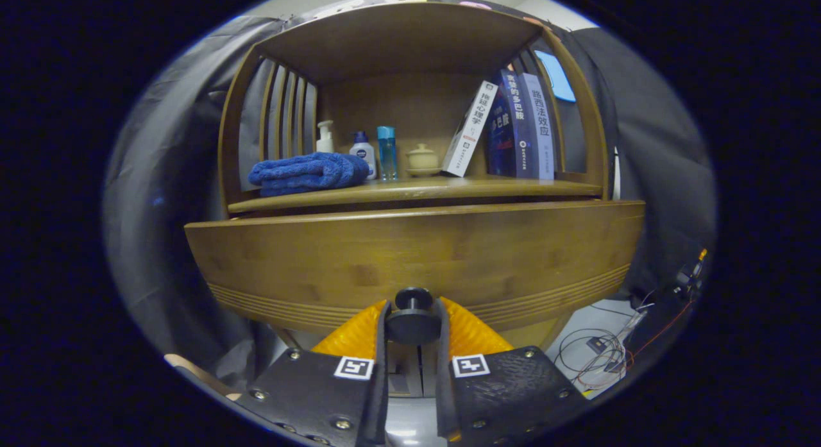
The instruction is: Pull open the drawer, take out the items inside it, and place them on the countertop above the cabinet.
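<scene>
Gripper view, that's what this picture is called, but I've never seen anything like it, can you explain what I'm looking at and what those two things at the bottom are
The camera rides on a hand-held gripper, a two-finger clamp that a person carries; there is no robot arm. It looks forward along the two fingers, which are the parts at the bottom. Between them sits a dark round knob, and both fingers appear closed against it. The knob belongs to the wooden drawer front just ahead. Above it is the cabinet's countertop, which carries a folded blue towel, three small bottles, a little lidded pot and some books, one leaning. Loose cables lie on the floor beside the cabinet.
</scene>
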Available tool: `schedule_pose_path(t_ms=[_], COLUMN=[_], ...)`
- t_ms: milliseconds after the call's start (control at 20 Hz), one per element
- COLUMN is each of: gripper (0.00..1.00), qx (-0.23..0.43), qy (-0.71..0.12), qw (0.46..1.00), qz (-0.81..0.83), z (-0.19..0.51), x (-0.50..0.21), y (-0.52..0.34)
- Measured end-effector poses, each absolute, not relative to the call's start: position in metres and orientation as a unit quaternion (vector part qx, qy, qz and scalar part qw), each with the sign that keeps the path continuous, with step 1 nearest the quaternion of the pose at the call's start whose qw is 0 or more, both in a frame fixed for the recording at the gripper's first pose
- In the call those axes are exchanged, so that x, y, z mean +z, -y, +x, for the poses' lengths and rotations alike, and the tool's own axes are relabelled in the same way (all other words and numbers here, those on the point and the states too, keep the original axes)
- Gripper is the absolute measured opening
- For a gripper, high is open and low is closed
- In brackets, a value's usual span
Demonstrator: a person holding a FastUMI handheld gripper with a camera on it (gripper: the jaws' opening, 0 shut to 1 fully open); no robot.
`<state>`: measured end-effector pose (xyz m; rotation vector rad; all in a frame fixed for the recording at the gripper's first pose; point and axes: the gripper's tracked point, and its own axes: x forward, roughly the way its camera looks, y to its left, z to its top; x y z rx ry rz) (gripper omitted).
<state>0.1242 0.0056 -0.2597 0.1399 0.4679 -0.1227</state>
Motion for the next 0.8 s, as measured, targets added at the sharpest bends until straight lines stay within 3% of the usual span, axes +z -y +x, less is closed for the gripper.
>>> schedule_pose_path(t_ms=[800], gripper=[0.31], qx=[-0.053], qy=[-0.252], qw=[0.962], qz=[0.088], z=[0.072], x=[-0.253], y=[-0.016])
